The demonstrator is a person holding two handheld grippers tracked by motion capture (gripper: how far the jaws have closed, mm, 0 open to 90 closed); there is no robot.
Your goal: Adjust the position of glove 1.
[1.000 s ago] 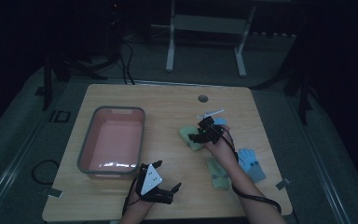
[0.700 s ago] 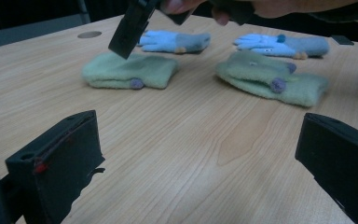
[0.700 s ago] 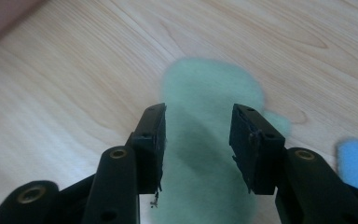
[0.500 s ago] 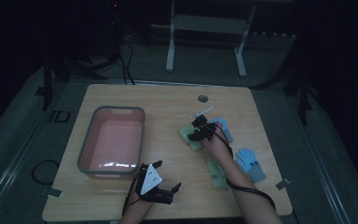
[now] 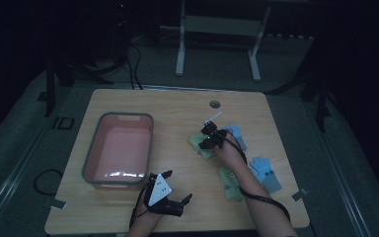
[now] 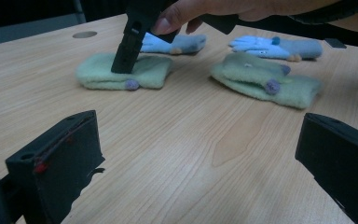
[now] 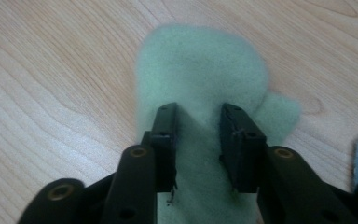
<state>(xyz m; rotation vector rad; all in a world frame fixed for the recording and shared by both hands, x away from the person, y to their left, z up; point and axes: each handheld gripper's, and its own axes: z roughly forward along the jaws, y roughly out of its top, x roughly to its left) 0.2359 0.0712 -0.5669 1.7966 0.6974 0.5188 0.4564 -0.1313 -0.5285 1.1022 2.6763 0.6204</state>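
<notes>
A pale green mitten [image 5: 200, 144] [image 6: 151, 70] [image 7: 200, 60] lies flat on the wooden table [image 5: 177, 108], right of centre. My right gripper [image 5: 208, 137] [image 7: 198, 116] points down onto it, its tips sunk into the fleece. The jaws have just been closing, and a fold of the mitten bunches between the pads. The left gripper view shows the same gripper's black finger [image 6: 123, 56] planted on the mitten. My left gripper [image 5: 180, 205] [image 6: 198, 154] rests near the front edge, jaws wide open with bare wood between them.
A pink bin [image 5: 123, 116] stands on the table's left half. A second green mitten [image 5: 230, 183] [image 6: 261, 81] lies nearer the front. One blue glove [image 5: 265, 173] [image 6: 270, 45] lies at the right, another [image 5: 237, 134] [image 6: 182, 44] just behind the gripped mitten.
My right gripper has come down and slightly left onto the green mitten, and its jaws have narrowed around the fleece. The left gripper has stayed where it was.
</notes>
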